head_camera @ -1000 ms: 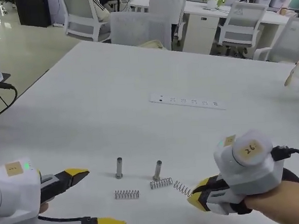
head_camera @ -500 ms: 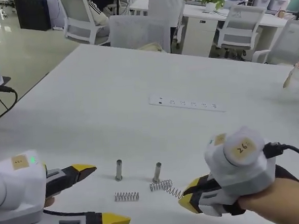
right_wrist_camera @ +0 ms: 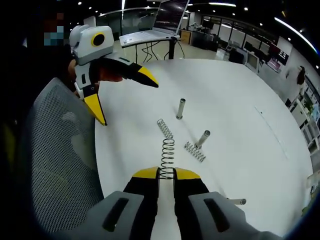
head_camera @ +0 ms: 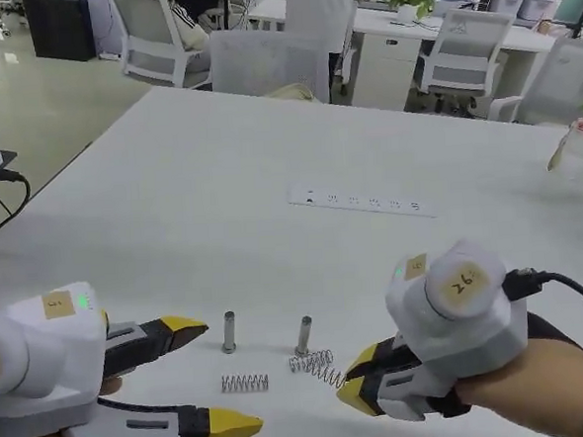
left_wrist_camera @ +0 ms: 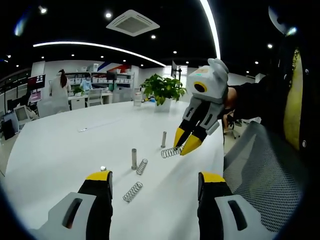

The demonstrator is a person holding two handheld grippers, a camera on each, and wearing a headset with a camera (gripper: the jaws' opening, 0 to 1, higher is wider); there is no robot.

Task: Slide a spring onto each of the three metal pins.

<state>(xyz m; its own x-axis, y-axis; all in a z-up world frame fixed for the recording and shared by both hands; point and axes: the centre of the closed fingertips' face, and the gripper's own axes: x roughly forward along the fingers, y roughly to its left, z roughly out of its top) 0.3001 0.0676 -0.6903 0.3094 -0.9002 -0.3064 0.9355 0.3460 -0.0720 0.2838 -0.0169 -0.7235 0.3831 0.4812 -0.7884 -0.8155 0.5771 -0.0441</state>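
White table (head_camera: 172,206) out front, office chairs (head_camera: 460,55) lined up beyond it, and a power strip (head_camera: 363,200) lying across the middle as our marker. Well to the near side of that strip stand two short silvery cylinders: the first pin (head_camera: 229,332) and the second pin (head_camera: 304,336), both upright, side by side with a gap between them. A third pin (right_wrist_camera: 235,201) lies flat on its side, also nearer than the strip. Nearer again from the strip, a loose spring (head_camera: 245,383) lies flat, thin grey wire in tight coils, and a second spring (head_camera: 308,359) lies right at the foot of the second pin. Now the right gripper (right_wrist_camera: 166,173): yellow tips pinched nearly together on one end of the held spring (right_wrist_camera: 167,155), whose coils stretch out ahead of the jaws. Left gripper (left_wrist_camera: 156,176) hovers with its jaws spread wide, gripping nothing, on the near side of the strip.
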